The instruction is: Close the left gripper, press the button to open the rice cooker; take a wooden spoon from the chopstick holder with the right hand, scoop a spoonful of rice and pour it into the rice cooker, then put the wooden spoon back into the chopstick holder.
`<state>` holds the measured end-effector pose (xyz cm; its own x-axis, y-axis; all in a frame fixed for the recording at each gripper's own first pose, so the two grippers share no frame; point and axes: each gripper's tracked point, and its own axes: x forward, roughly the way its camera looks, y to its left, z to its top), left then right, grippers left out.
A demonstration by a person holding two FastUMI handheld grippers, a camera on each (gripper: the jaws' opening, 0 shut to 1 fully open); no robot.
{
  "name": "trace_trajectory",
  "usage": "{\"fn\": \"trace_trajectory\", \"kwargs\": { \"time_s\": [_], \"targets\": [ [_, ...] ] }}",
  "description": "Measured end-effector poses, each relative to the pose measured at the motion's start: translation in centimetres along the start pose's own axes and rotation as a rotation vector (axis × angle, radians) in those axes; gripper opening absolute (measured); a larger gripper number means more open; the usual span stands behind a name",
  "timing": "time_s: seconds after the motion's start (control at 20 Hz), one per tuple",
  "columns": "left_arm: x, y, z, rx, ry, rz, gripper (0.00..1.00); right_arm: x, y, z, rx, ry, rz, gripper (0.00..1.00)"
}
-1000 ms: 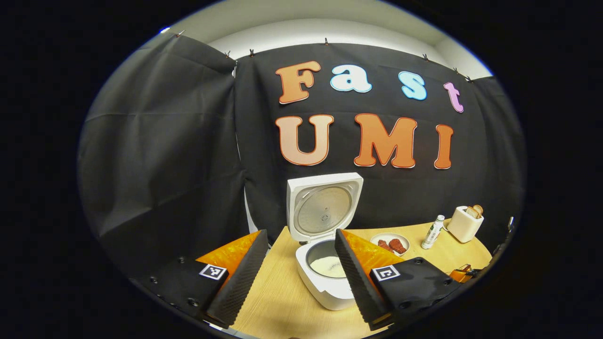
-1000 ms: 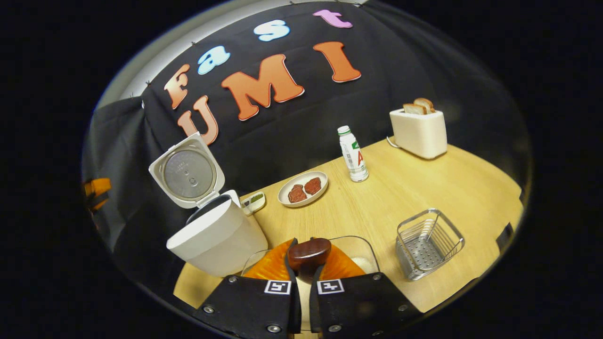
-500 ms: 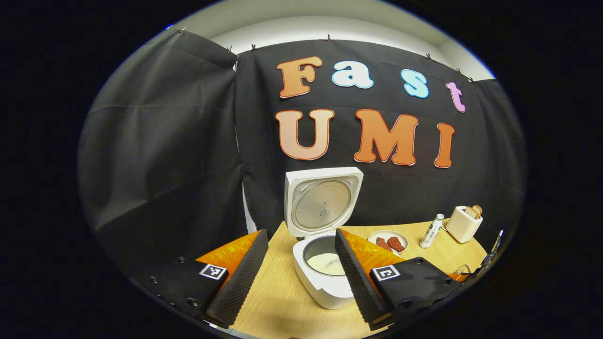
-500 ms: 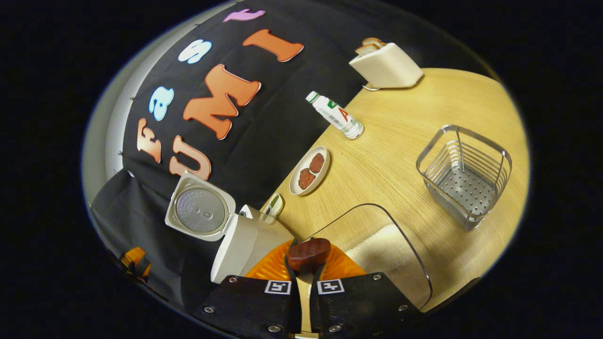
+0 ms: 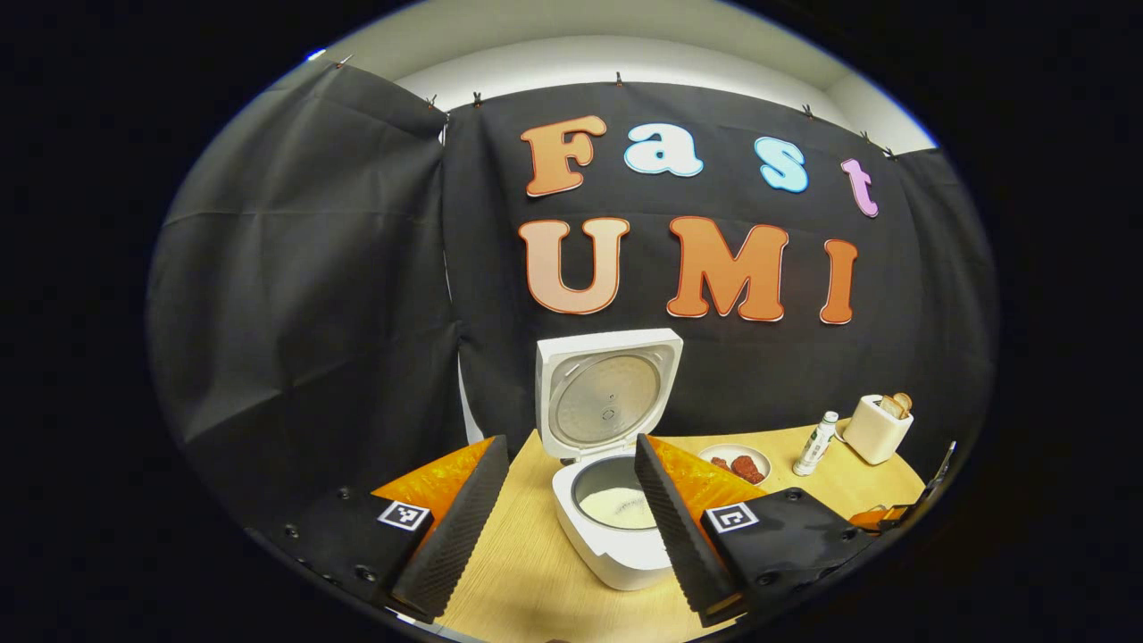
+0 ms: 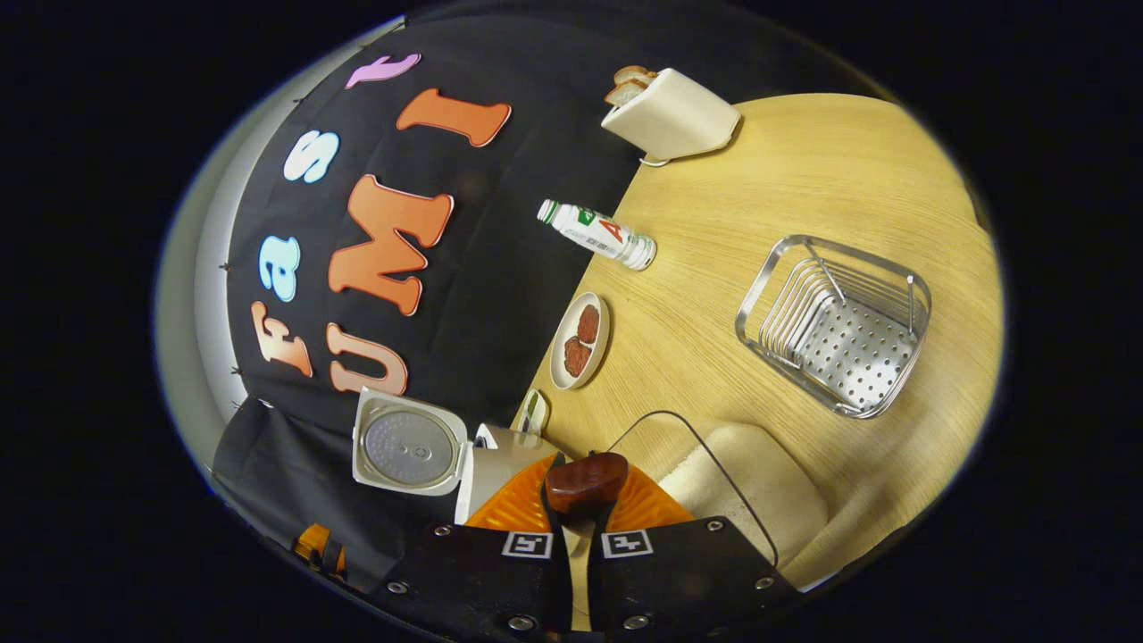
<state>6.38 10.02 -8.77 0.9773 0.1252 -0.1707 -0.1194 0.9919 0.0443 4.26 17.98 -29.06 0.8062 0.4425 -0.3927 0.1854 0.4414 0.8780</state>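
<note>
Spoon rolling over beside the rice container

The dark wooden spoon [image 6: 586, 478], pinched between the right gripper [image 6: 579, 518] fingers, has rolled further sideways in half a second, likely starting the scoop; the white rice cooker [image 5: 616, 527] stands open on the counter [image 6: 804, 179], left gripper [image 5: 563, 522] fingers wide.

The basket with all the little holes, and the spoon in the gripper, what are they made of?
The basket looks like shiny metal, likely steel: silvery wire sides, a floor full of punched holes, bright glints. The spoon looks like dark wood with a smooth, slightly glossy finish; a soft highlight shows on its rounded brown end. The right gripper has its jaws shut on it.
</note>
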Motion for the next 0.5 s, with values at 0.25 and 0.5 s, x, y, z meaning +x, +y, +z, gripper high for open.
{"fn": "trace_trajectory", "kwargs": {
  "time_s": [0.25, 0.5],
  "targets": [
    [0.2, -0.2, 0.6, 0.004, -0.008, -0.006, 1.0, -0.6, 1.2, 1.7, 0.104, -0.017, 0.001, 0.06],
    [0.8, -0.5, 1.1, -0.002, -0.02, -0.013, 0.96, -1.0, 3.8, 3.1, 0.161, -0.035, 0.026, 0.06]
  ]
}}
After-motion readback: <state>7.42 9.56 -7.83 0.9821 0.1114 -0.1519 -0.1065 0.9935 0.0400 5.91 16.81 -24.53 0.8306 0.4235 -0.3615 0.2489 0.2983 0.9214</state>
